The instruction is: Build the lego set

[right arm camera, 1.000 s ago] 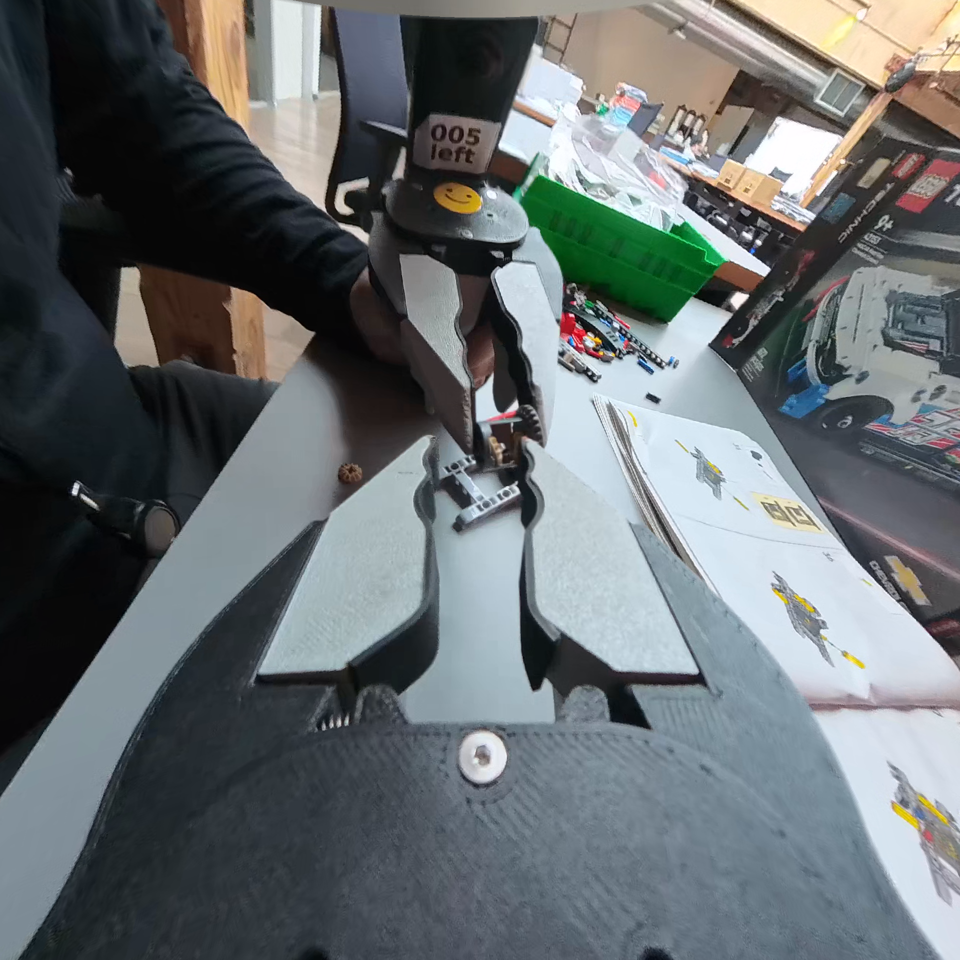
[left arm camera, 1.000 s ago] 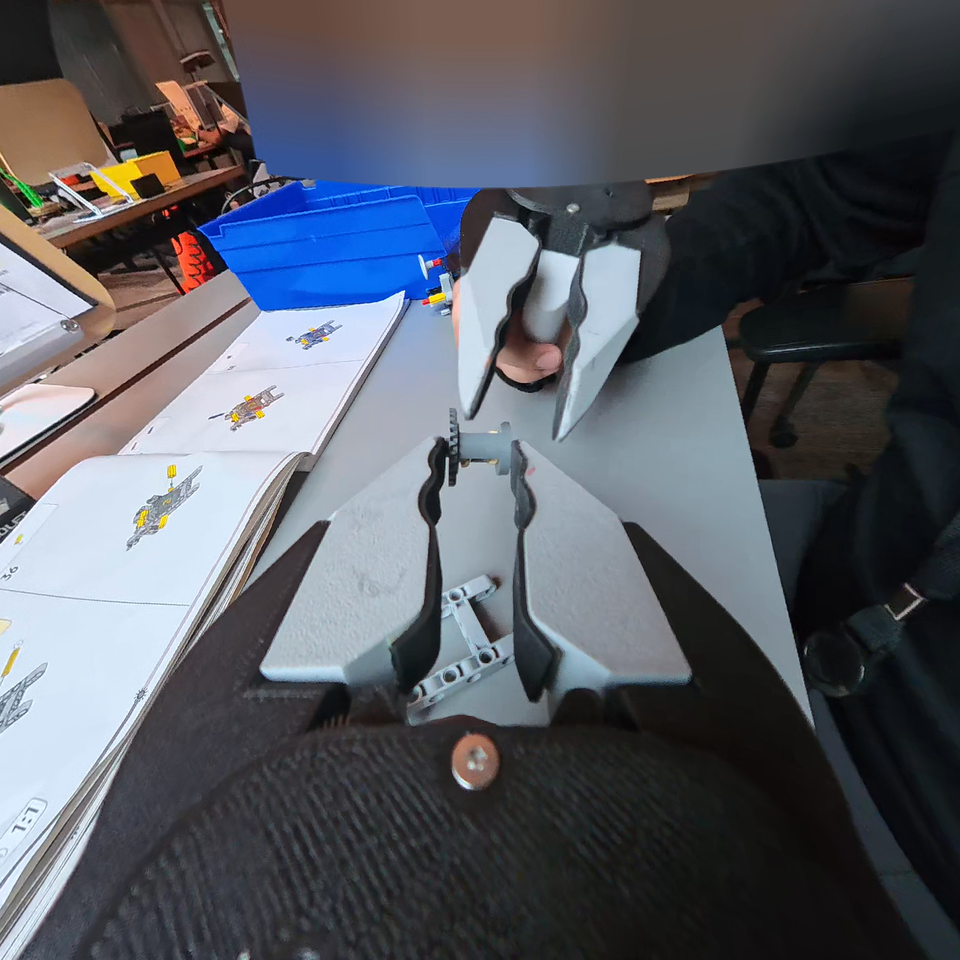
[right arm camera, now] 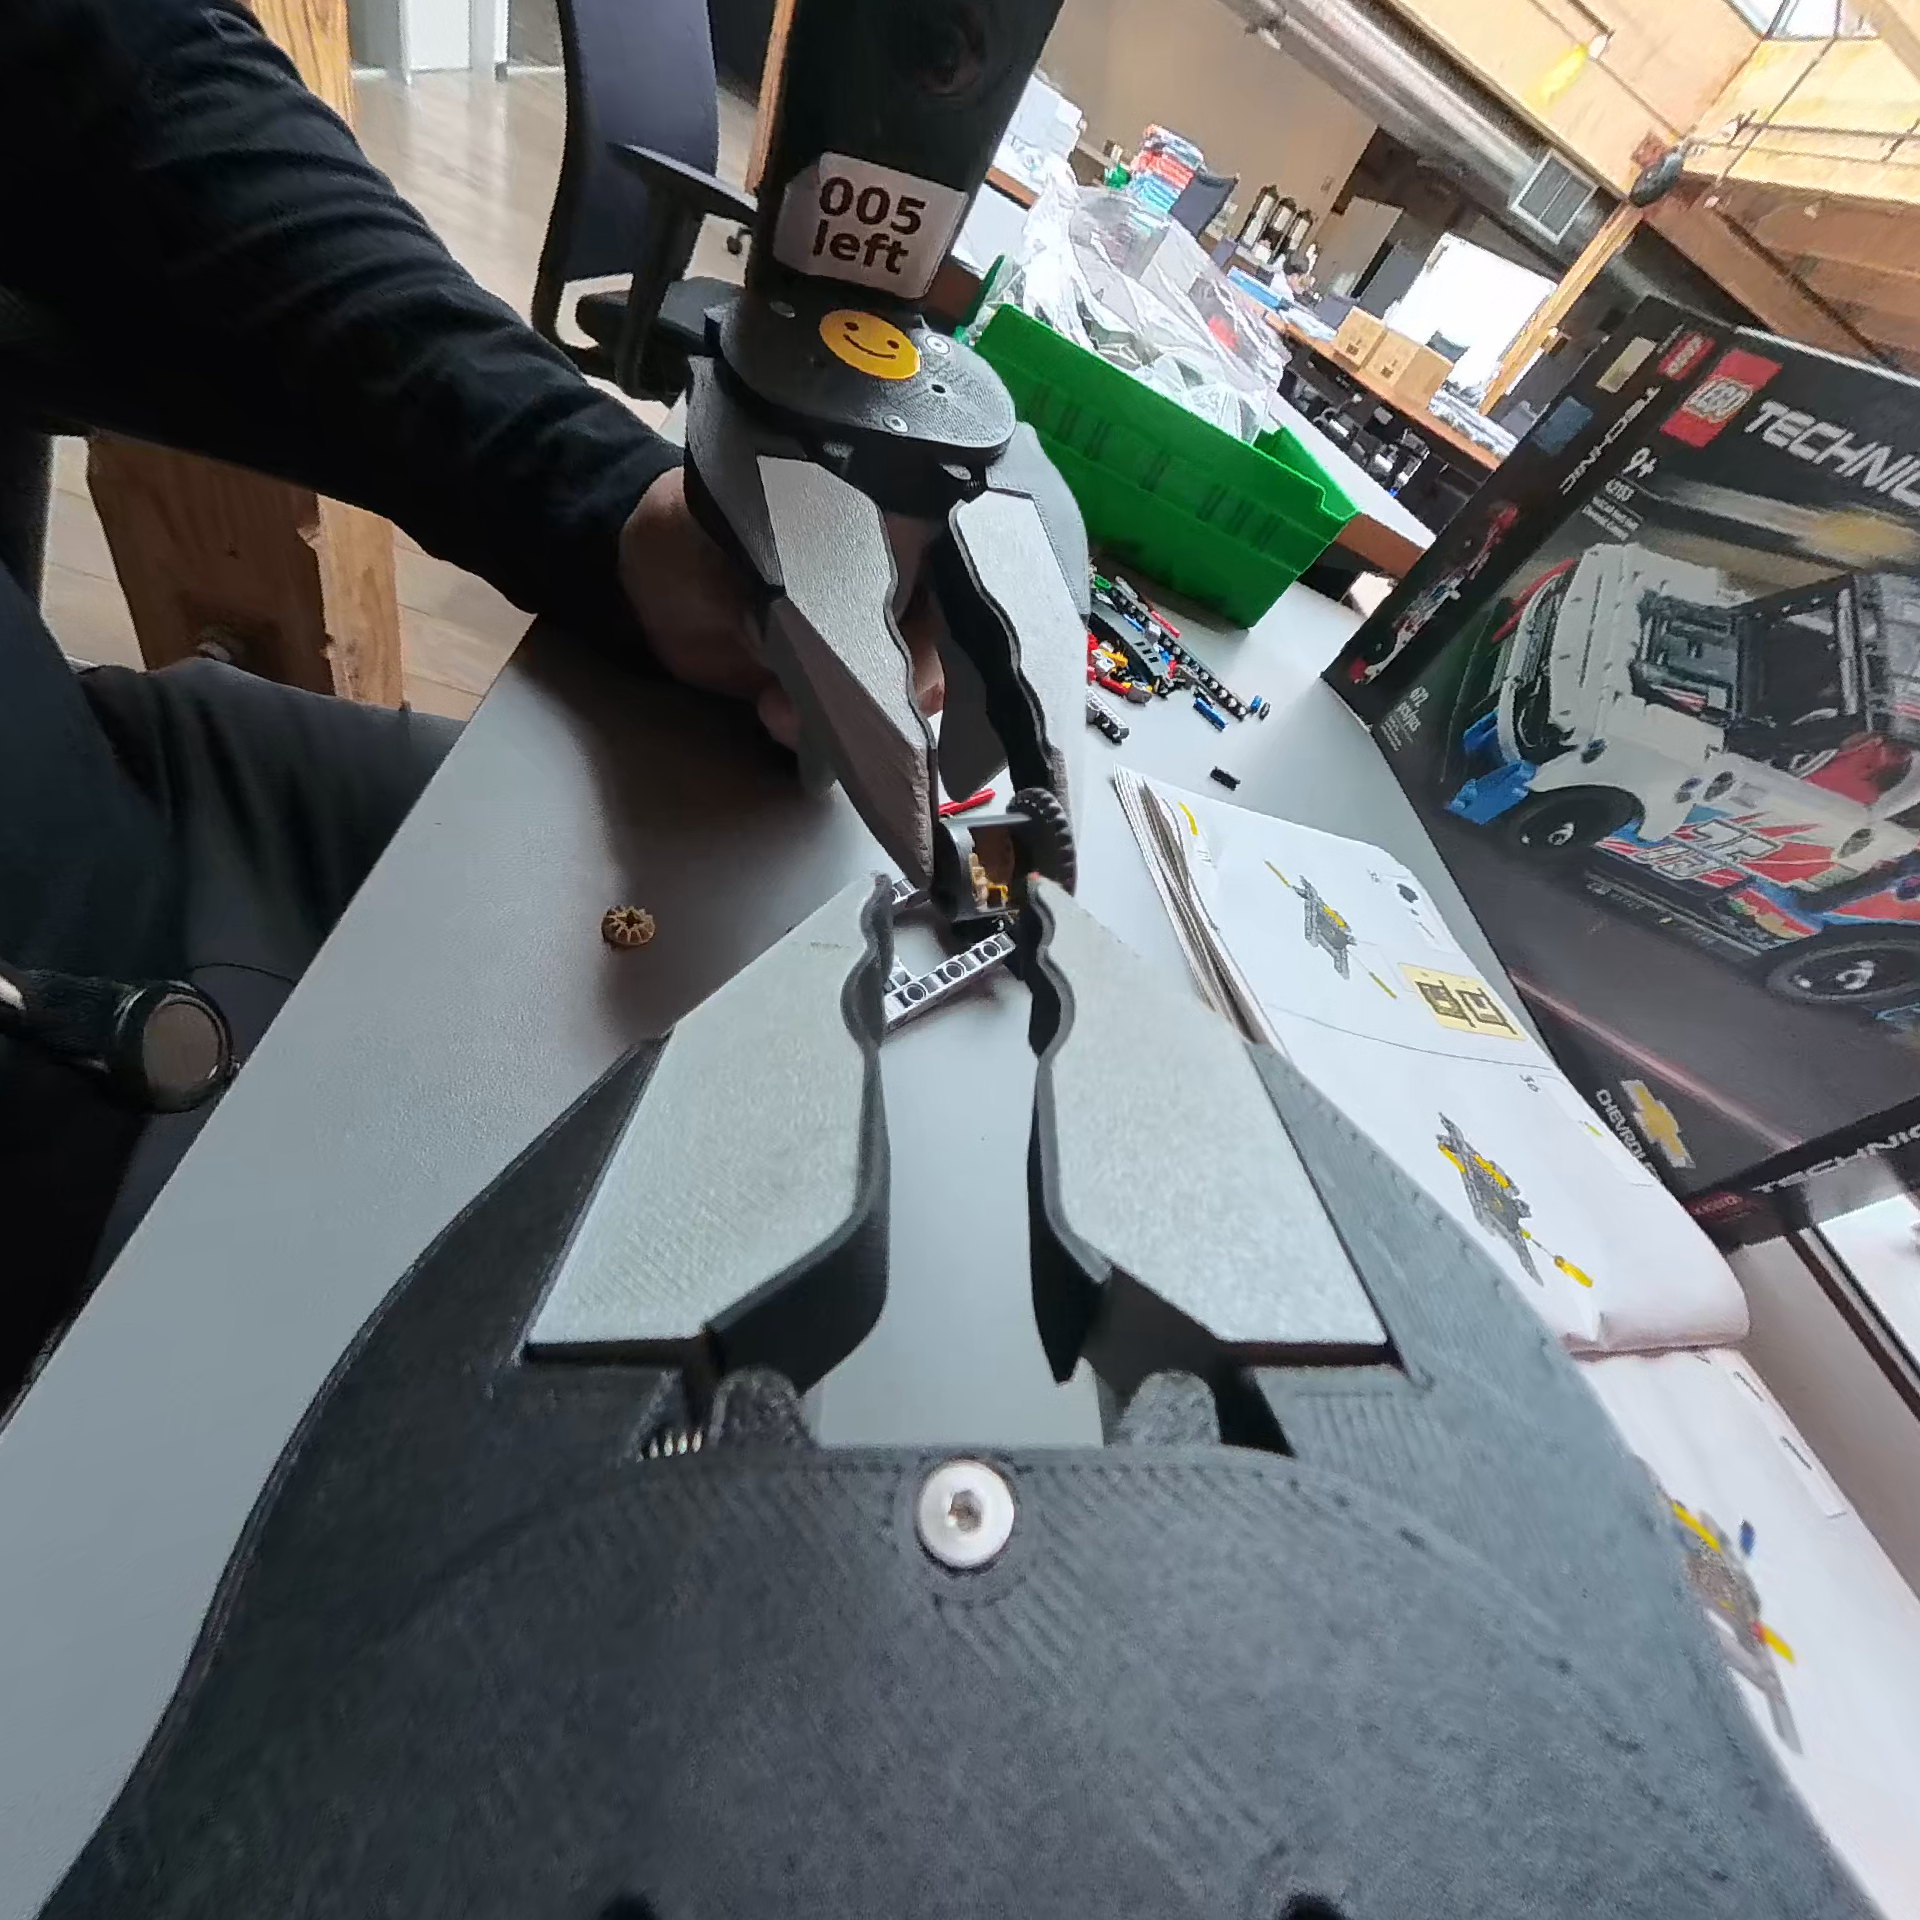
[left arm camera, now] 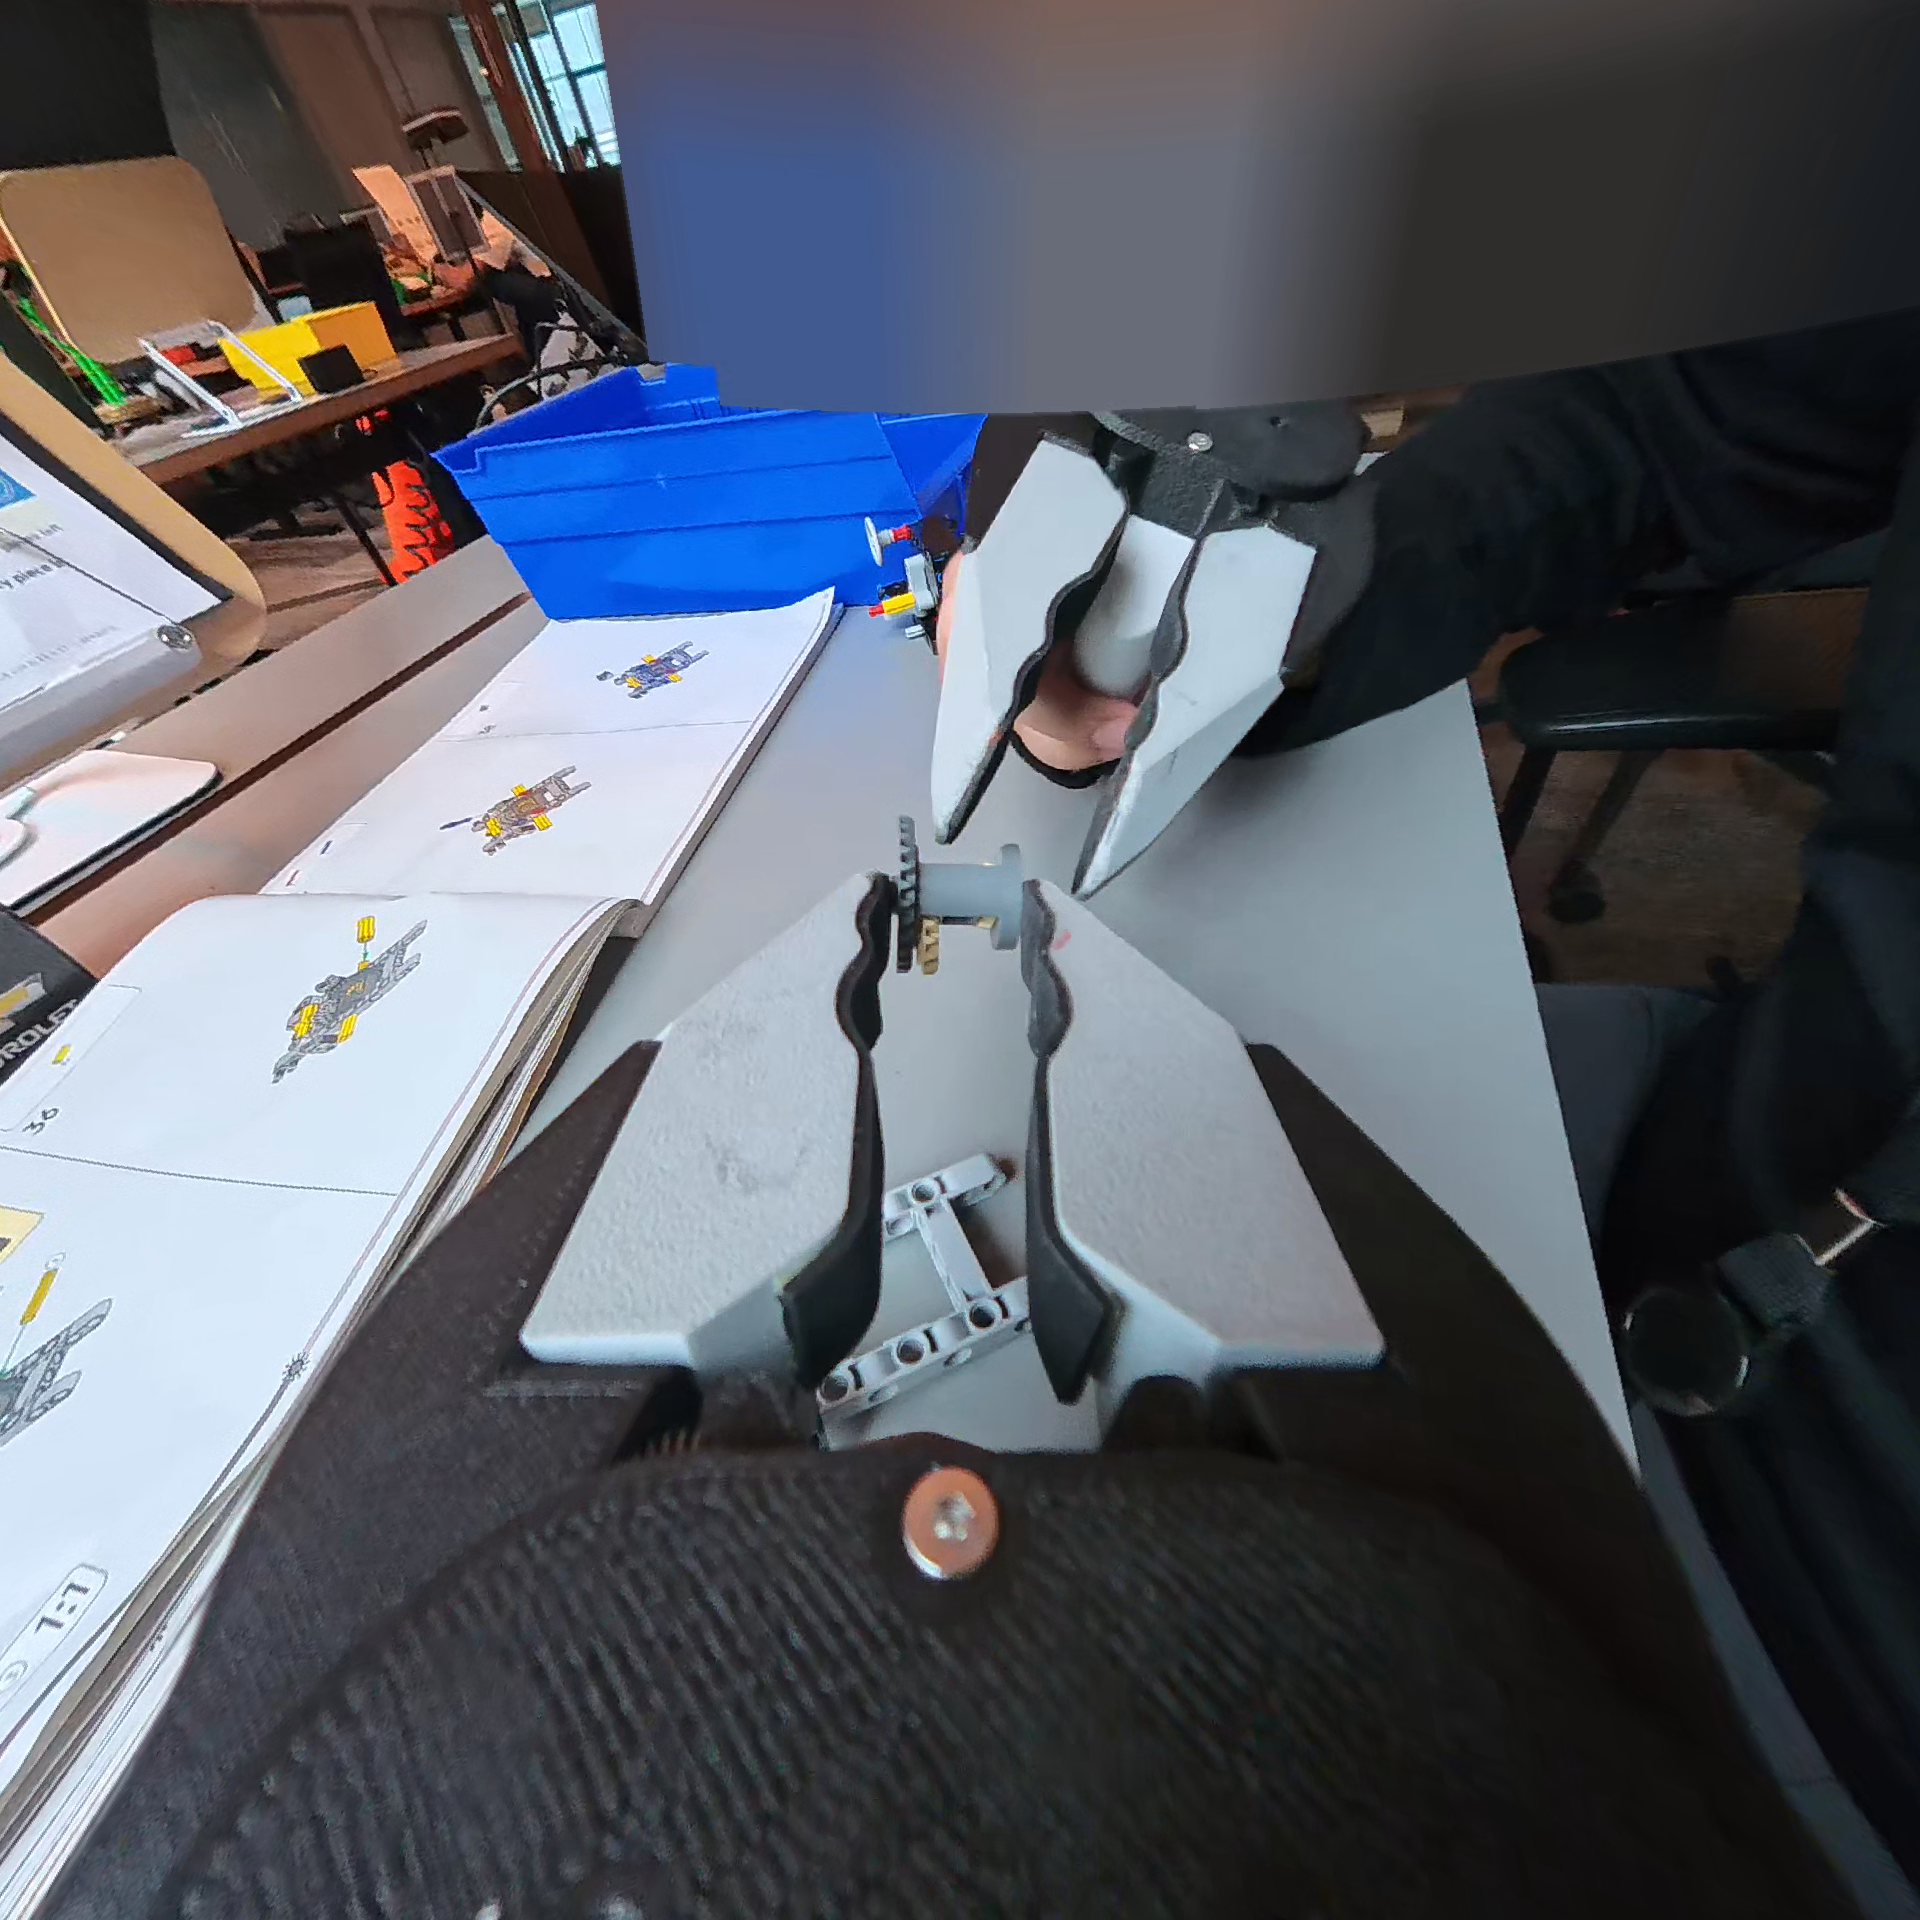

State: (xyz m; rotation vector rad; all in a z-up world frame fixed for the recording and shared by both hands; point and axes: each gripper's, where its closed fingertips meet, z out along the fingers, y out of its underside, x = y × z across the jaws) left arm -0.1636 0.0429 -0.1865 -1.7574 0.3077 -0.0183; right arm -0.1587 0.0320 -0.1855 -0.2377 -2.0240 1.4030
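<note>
- My left claw [left arm camera: 956,914] pinches the gear assembly [left arm camera: 951,902] at its very fingertips, above the tabletop [left arm camera: 1299,935] near the edge by my lap.
- My right claw [right arm camera: 954,914] hangs spread and empty, tips just beside that assembly.
- Grey frame [left arm camera: 951,1283] lies flat beneath my left claw.
- Risk: thin tip grip; a nudge from the right claw could twist the gear assembly loose.
- Tan gear [right arm camera: 629,925] sits loose close to the tabletop's edge; a sleeve could sweep it off.
</note>
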